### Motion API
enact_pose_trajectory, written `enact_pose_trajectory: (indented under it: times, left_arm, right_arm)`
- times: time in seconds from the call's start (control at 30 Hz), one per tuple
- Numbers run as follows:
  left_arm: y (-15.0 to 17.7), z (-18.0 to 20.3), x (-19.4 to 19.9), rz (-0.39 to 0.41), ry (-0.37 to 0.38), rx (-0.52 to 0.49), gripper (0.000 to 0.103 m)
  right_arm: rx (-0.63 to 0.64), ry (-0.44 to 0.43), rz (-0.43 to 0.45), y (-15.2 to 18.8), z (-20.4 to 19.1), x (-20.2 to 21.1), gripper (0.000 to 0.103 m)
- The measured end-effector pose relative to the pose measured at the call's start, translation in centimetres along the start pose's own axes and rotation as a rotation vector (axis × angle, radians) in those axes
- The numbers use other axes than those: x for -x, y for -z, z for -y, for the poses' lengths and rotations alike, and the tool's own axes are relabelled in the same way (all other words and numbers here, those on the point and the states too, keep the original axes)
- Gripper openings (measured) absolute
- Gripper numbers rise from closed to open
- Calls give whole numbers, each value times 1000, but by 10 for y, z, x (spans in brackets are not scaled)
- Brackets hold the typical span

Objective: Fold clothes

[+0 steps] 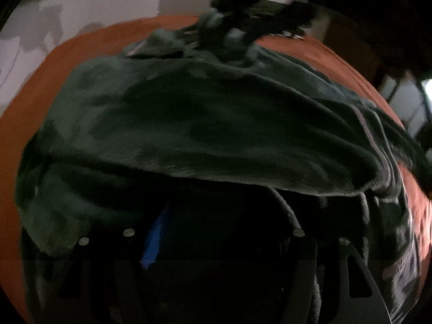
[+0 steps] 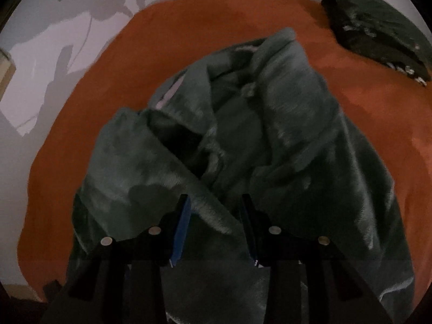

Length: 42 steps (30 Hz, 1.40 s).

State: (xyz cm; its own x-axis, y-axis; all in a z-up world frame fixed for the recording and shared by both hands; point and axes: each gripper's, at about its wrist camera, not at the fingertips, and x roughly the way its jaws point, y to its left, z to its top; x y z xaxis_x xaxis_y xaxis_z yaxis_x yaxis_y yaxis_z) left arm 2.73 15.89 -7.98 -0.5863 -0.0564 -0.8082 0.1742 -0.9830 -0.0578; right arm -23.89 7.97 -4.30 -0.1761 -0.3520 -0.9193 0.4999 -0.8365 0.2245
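My right tongs [image 2: 214, 202] pinched a fold of the green shirt [image 2: 243, 135], my left tongs' hold stayed hidden, so I needed slow, even pulling.

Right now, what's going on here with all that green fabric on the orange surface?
A person is folding clothes with a pair of hand-held tongs in each hand. The right tongs are pinching a fold of a plush dark green garment crumpled on the orange surface. The left tongs are buried under draped green cloth, so their grip can't be seen. Another dark green item sits at the far right, apart from the garment.
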Motion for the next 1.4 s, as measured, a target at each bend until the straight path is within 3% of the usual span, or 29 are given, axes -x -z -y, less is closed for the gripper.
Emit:
enact_pose_trajectory:
  times: [0.13, 0.27, 0.37, 0.53, 0.63, 0.73, 0.87, 0.97, 1.07, 1.23, 1.4]
  left_arm:
    - [-2, 17, -5, 9, 2, -85, 55]
    - [3, 12, -11, 11, 13, -70, 55]
    - [8, 5, -11, 23, 24, -46, 58]
    - [13, -3, -14, 43, 37, -14, 60]
    - [12, 0, -14, 40, 9, -28, 61]
    - [11, 4, -14, 36, -16, -41, 62]
    - [13, 5, -14, 32, -3, -26, 64]
    - [13, 2, -15, 35, 14, -7, 64]
    - [14, 2, -15, 42, 20, 0, 64]
    - [17, 1, -14, 50, 24, 6, 65]
    - [17, 1, -13, 51, 35, 14, 65]
  right_arm:
    - [-24, 38, -61, -24, 3, -29, 35]
    - [-17, 47, -120, -41, -5, -62, 35]
    - [63, 190, -133, -40, -13, -75, 33]
    - [23, 344, -52, -39, 26, -67, 31]
    - [-57, 181, -62, -28, 41, -57, 30]
    - [-76, 59, 5, -8, 37, -25, 30]
    - [-67, -26, 69, 38, 20, 19, 30]
    - [-42, -44, 92, 73, 4, 39, 30]
    - [-41, 3, 101, 100, -1, 38, 30]
    - [-101, 62, 87, 124, 7, 11, 30]
    - [-167, 73, 81, 139, 17, 12, 30]
